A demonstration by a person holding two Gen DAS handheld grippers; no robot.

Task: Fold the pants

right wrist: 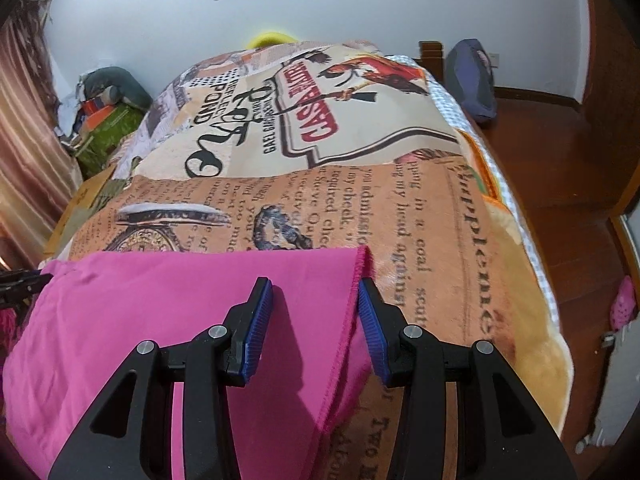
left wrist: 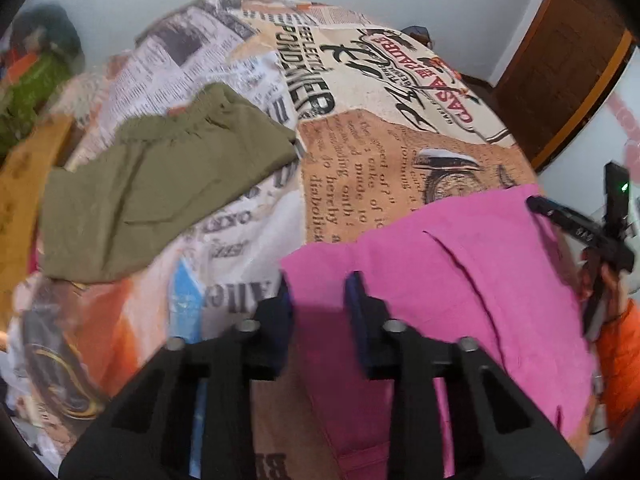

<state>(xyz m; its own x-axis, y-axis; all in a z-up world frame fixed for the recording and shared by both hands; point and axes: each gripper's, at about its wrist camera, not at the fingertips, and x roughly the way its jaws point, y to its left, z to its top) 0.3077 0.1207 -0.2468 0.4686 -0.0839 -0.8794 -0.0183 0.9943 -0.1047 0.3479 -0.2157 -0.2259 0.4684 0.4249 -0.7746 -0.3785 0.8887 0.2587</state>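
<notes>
Pink pants [left wrist: 460, 280] lie flat on a bed covered by a newspaper-print blanket [left wrist: 380, 160]. My left gripper [left wrist: 318, 292] points down at their left corner; its jaws stand a little apart, with pink cloth lying flat between them and not visibly pinched. In the right wrist view the pink pants [right wrist: 160, 300] reach across the near part of the blanket [right wrist: 360, 208]. My right gripper [right wrist: 314, 284] is open and straddles their stitched right edge, which runs just inside the right pad. A black hand-held device [left wrist: 580, 232] and an orange sleeve [left wrist: 620, 352] show past the pants' right side.
A folded olive-green garment [left wrist: 160, 184] lies on the blanket to the left of the pink pants. Beside the bed are a wooden floor [right wrist: 560, 160], a dark blue bag [right wrist: 472, 80], a heap of things [right wrist: 108, 120], a curtain [right wrist: 24, 120] and a wooden door [left wrist: 560, 60].
</notes>
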